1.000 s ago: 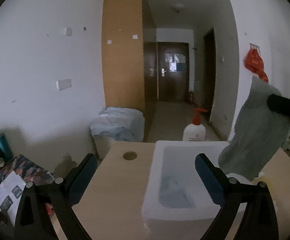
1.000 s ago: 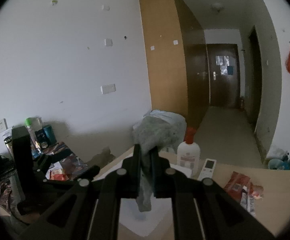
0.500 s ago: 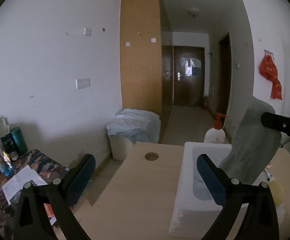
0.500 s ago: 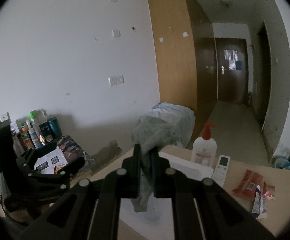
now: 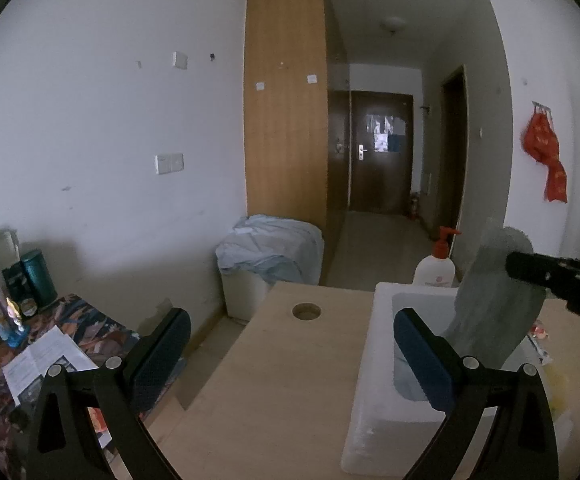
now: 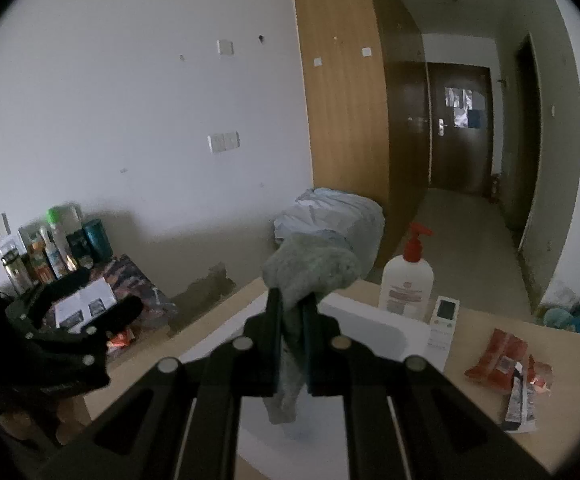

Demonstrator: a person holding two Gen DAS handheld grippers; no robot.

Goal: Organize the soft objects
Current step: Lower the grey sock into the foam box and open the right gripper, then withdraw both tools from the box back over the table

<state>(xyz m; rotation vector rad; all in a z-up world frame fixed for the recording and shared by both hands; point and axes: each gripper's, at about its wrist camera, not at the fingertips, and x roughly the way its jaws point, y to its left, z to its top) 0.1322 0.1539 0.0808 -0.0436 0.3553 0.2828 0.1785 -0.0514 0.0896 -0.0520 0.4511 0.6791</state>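
A grey fuzzy cloth (image 6: 310, 276) hangs pinched between the pressed-together fingers of the right gripper (image 6: 292, 312), its top bunching above the fingertips and its lower end dangling over the opening of a white bin (image 6: 370, 328). In the left wrist view the same cloth (image 5: 494, 312) droops from the dark right gripper (image 5: 530, 266), which enters from the right edge, and its lower part sits within the bin's mouth; whether it touches the inside cannot be told. The white bin (image 5: 374, 360) stands on the light wooden tabletop (image 5: 281, 380), which has a round hole (image 5: 306, 311) near its far edge. The left gripper (image 5: 292, 354) is held low over the tabletop with its blue-padded fingers (image 5: 161, 348) spread wide and nothing between them, the right pad overlapping the bin's near wall in the picture. Behind the bin stands a white pump bottle with a red top (image 6: 408, 276), and just beside it lies a small white remote (image 6: 444, 320). Further right on the tabletop lie red snack packets (image 6: 502, 364). To the left, a lower table with a patterned cover (image 5: 77, 328) carries bottles and tins (image 5: 5, 280) and a printed leaflet (image 5: 45, 360). Past the tabletop, a white container holding crumpled pale blue fabric (image 5: 269, 252) sits on the floor against a wooden wardrobe (image 5: 285, 100), and a hallway leads to a dark door (image 5: 380, 156).
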